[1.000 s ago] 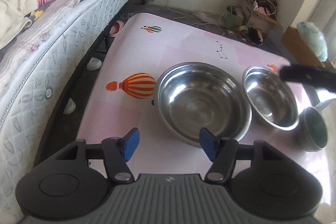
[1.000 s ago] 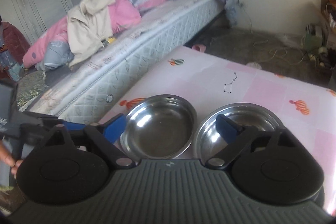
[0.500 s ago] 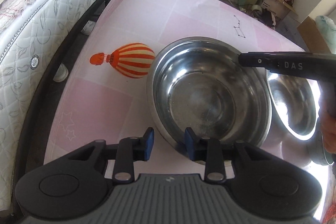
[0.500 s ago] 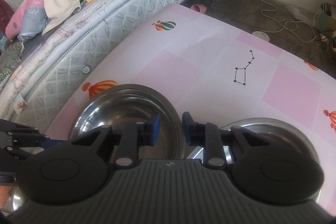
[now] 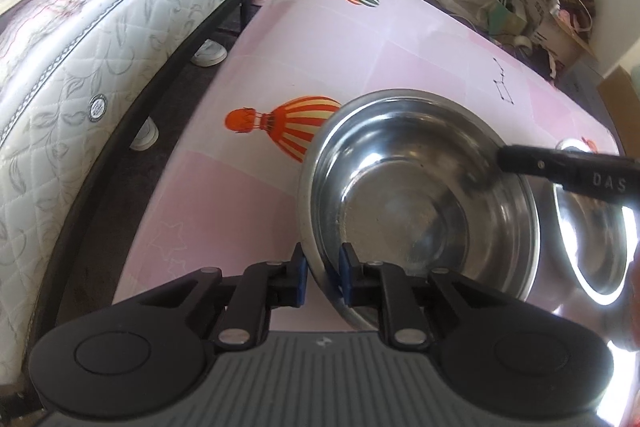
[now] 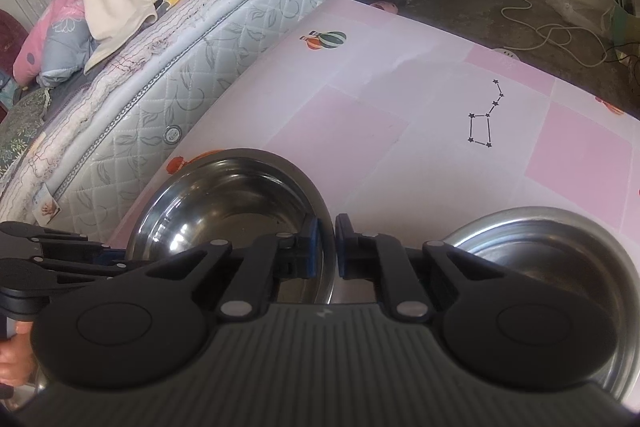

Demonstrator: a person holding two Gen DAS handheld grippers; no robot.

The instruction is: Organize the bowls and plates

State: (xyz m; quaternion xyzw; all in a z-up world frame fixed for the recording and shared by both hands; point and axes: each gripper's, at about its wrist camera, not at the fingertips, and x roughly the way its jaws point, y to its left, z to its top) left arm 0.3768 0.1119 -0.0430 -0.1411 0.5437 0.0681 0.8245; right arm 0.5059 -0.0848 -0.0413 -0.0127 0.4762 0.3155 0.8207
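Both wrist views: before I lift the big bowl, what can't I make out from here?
- Large steel bowl: near rim hidden under the left gripper, whose jaws are closing on it; in the right wrist view the right gripper covers the rim it pinches.
- Smaller steel bowl: cut off by the left view's right edge, washed out by glare.
- Anything right of the smaller steel bowl: outside both views.

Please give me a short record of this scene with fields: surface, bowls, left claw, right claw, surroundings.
surface: pink table with balloon prints
bowls: large steel bowl beside smaller steel bowl
left claw: left claw closing across the large bowl's near rim, one pad inside, one outside
right claw: right claw shut on the large bowl's rim at its side nearest the smaller bowl
surroundings: mattress alongside the table
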